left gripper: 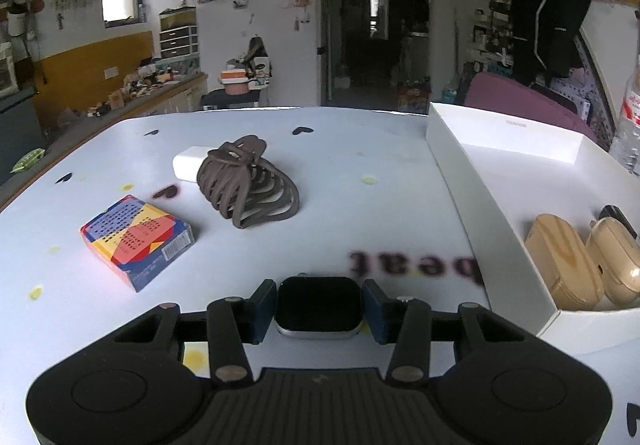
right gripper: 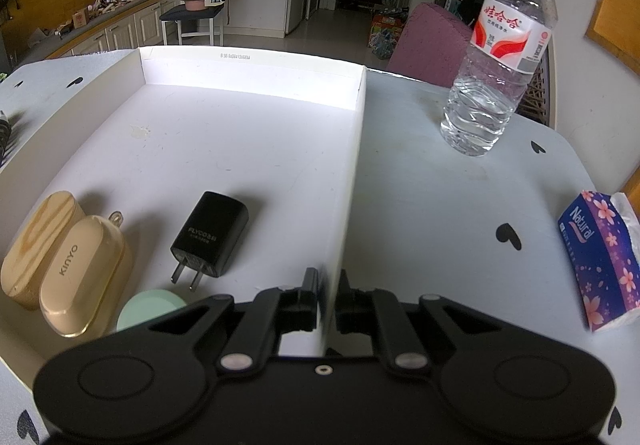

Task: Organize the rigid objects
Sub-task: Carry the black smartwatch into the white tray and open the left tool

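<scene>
We found a white table [left gripper: 360, 185] bearing a shallow white cardboard tray [right gripper: 248, 77], open-topped, at the right of the left wrist view. In the tray lay a pale wooden oblong case [right gripper: 38, 241], a beige case marked KINYO [right gripper: 86, 277] touching it, a black wall charger [right gripper: 212, 241] with its prongs toward the camera, and a mint-green round item [right gripper: 150, 309], partly hidden. Outside the tray, on the table, stood a clear water bottle [right gripper: 500, 57] and lay a purple tissue pack [right gripper: 600, 261].

Still loose on the table were a brown claw hair clip [left gripper: 252, 185], a white rectangular block [left gripper: 188, 167] just behind it, and a multicoloured card box [left gripper: 138, 241].

The left gripper [left gripper: 319, 309] held a small black square-faced device with a silver rim [left gripper: 319, 305] between its blue pads, which pressed its two sides. In our judgement the tray lay to the right of and ahead of these jaws, so the coming move turns on carrying the device rightward over the near wall.

The right gripper [right gripper: 326, 297] was closed on the tray's right wall, one finger on either side, apparently steadying it.
</scene>
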`<state>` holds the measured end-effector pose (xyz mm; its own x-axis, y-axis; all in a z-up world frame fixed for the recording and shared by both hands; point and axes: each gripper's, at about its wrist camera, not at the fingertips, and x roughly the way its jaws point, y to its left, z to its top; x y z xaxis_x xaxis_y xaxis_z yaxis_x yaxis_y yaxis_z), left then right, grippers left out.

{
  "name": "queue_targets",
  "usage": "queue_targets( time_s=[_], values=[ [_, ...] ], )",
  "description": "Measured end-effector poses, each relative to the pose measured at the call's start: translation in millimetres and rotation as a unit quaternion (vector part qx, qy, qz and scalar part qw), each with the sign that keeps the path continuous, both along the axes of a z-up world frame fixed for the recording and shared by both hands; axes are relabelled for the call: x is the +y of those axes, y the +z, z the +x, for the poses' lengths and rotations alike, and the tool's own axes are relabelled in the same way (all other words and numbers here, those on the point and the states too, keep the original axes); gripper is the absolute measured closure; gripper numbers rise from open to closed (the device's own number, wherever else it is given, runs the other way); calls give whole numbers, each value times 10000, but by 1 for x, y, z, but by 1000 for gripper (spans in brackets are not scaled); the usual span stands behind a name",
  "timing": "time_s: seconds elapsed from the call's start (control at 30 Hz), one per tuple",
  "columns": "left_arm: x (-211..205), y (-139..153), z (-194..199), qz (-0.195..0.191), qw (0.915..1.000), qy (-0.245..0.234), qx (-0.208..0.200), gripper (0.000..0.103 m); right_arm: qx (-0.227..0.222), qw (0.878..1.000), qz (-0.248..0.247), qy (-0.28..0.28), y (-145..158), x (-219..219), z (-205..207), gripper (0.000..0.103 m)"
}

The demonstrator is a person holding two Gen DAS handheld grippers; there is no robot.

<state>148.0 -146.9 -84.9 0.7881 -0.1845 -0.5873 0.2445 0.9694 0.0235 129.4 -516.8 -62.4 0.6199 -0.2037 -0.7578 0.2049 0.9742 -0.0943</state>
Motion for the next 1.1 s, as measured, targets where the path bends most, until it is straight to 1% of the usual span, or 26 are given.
queue_targets(
  time_s=[0.1, 0.2, 0.27, 0.33, 0.5, 0.67, 0.77, 0.93, 1.1],
  values=[
    [-3, 14, -4, -66, 9997, -13, -228, 56, 1, 10000, -4, 1, 0, 0, 0, 93],
    [-14, 37, -8, -190, 9985, -142, -493, 56, 1, 10000, -3, 1, 0, 0, 0, 93],
    [-26, 52, -10, -250, 9976, -282, -586, 56, 1, 10000, -6, 1, 0, 0, 0, 93],
    [-38, 62, -9, -323, 9968, -432, -596, 56, 3, 10000, -18, 6, 0, 0, 0, 93],
    [-81, 72, 0, -451, 9950, -808, -374, 56, 2, 10000, -9, -4, 0, 0, 0, 94],
    [-121, 69, 10, -558, 9923, -1093, -142, 56, 2, 10000, -21, -5, 0, -1, 0, 95],
    [-146, 65, 19, -646, 9904, -1218, 62, 56, -7, 10000, 1, -15, 0, -2, 0, 95],
    [-183, 53, 28, -499, 9882, -1409, 339, 56, -13, 10000, 6, -23, -1, -2, 0, 95],
    [-206, 41, 33, -351, 9869, -1464, 583, 55, -15, 10000, 22, -45, -1, -1, 0, 95]
  ],
)
